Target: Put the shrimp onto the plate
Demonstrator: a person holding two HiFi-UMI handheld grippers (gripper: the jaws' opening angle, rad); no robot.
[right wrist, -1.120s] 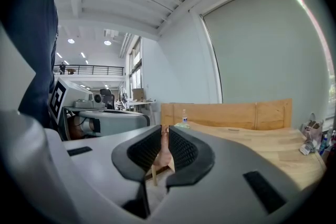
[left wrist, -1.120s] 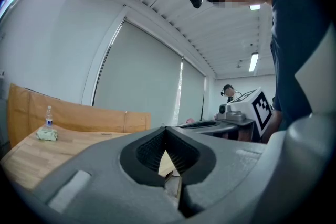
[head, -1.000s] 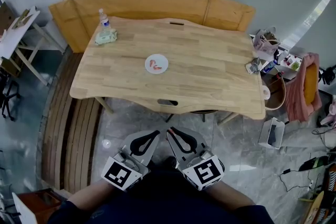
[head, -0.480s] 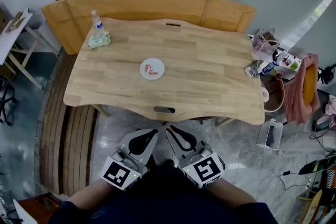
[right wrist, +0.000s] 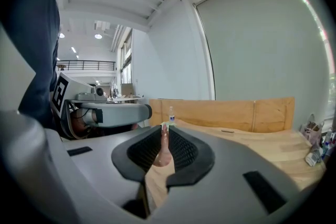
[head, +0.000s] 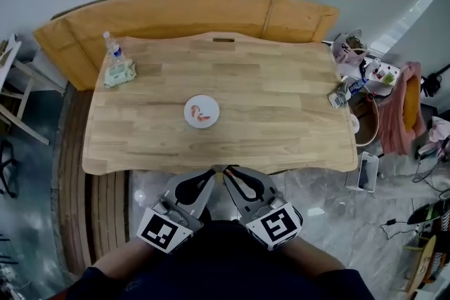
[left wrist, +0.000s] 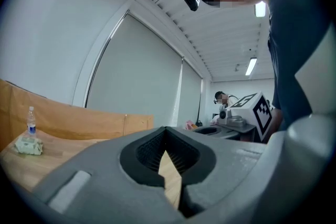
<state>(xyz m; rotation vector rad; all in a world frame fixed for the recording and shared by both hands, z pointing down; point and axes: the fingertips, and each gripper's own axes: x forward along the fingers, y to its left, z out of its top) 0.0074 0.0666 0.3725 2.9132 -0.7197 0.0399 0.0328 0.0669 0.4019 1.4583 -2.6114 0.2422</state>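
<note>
Plate lies at 11 o'clock off the right gripper — its jaws pinch what looks like a pink shrimp — left gripper closed, empty.

Glowing pink against white and pale wood.
Showing pink-orange shrimp on white plate, light plank-grained table, grey marbled floor.

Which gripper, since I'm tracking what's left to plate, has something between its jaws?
The right gripper: what looks like a pink shrimp is pinched between its jaws. The left gripper shows only table between its jaws.
</note>
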